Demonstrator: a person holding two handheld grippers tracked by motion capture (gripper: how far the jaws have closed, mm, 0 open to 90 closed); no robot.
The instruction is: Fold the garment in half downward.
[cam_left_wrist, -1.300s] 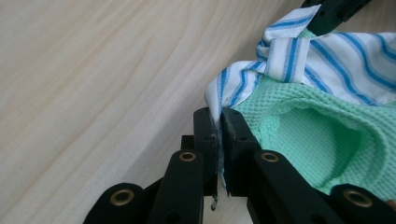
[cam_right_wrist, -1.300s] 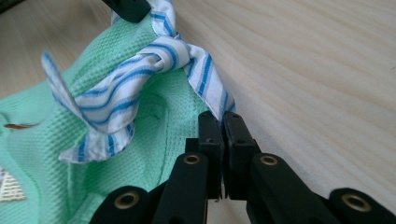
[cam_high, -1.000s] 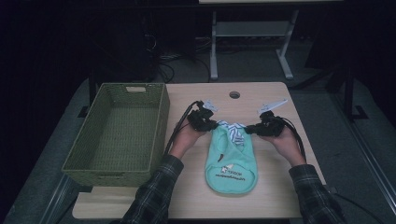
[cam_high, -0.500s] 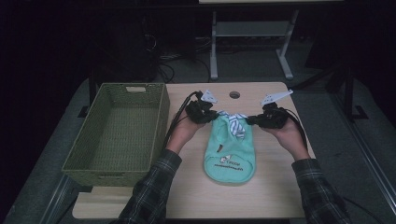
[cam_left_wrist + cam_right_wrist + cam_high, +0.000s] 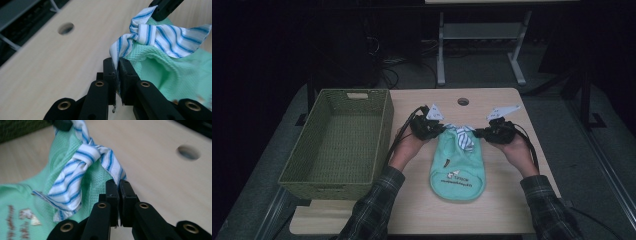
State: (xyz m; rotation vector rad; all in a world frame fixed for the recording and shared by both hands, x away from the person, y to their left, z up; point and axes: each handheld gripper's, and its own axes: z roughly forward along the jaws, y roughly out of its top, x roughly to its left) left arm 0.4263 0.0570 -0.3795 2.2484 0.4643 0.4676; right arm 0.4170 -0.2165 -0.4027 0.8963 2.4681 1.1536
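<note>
Both claws clamped on striped tie ends.
My left claw (image 5: 117, 65) and right claw (image 5: 118, 185) each pinch the striped tie (image 5: 463, 136) of the green bib (image 5: 458, 167) on the wooden table (image 5: 507, 200); dark room.

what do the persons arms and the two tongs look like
Both forearms wear dark plaid sleeves. Each hand holds matte black tongs: the left tongs and the right tongs. Their jaws are flat black blocks on linked bars with brass-coloured rivets. A pale grey three-cornered plate sits on top of each, and black cables trail back along the hands.
</note>
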